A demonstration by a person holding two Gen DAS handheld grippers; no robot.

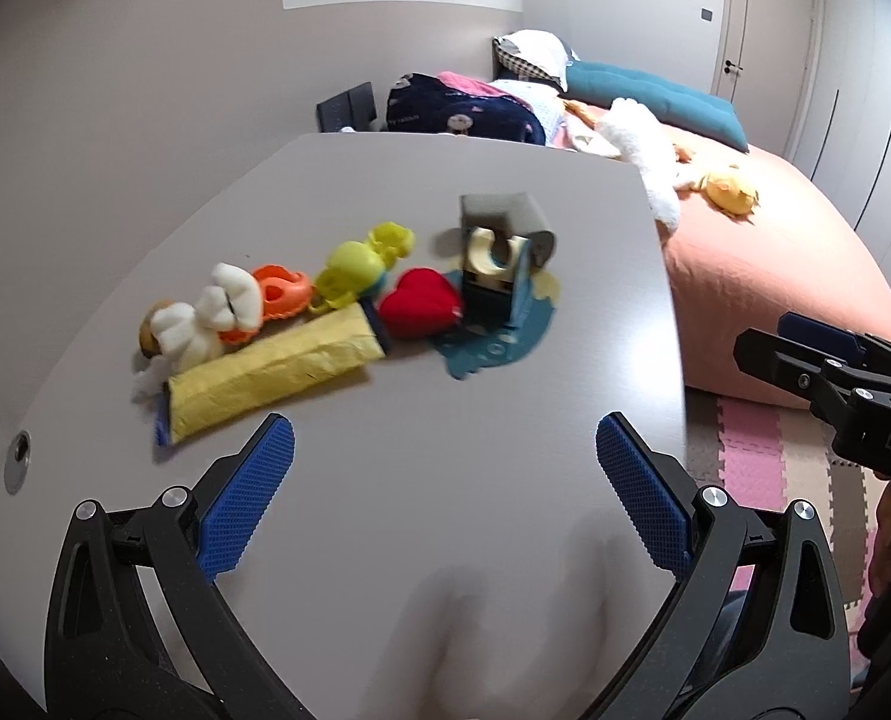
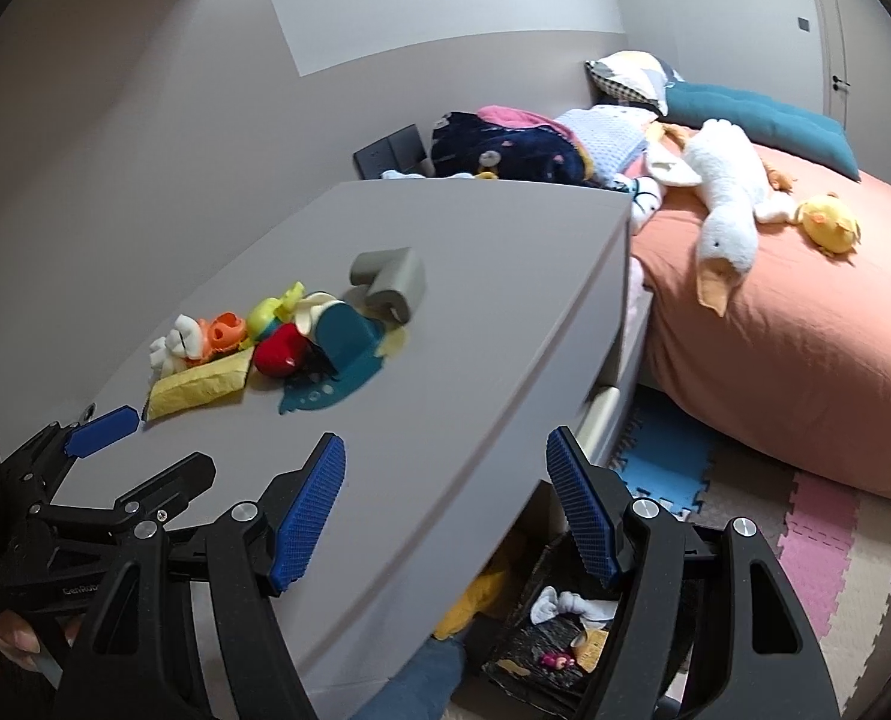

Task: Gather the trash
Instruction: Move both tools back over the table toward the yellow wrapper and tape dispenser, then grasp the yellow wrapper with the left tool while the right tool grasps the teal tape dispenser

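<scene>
Ahead of both empty, parted tongs, left gripper [image 1: 445, 450] and right gripper [image 2: 445, 468], blurred clutter including a yellow wrapper [image 1: 271, 378], black bin bag [image 2: 541, 654] under the desk [image 1: 445, 540] seen only from the right wrist, cut off by fingers.

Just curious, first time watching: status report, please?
Left hand-held gripper open, empty. Right hand-held gripper open, empty. Trash pile untouched on table. Nothing in the way.

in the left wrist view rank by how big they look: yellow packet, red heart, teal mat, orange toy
1. yellow packet, the longest
2. teal mat, partly hidden under the block on it, so it may really rival the packet
3. red heart
4. orange toy, partly covered by the white plush; close to the heart, so this order is unsure
</scene>
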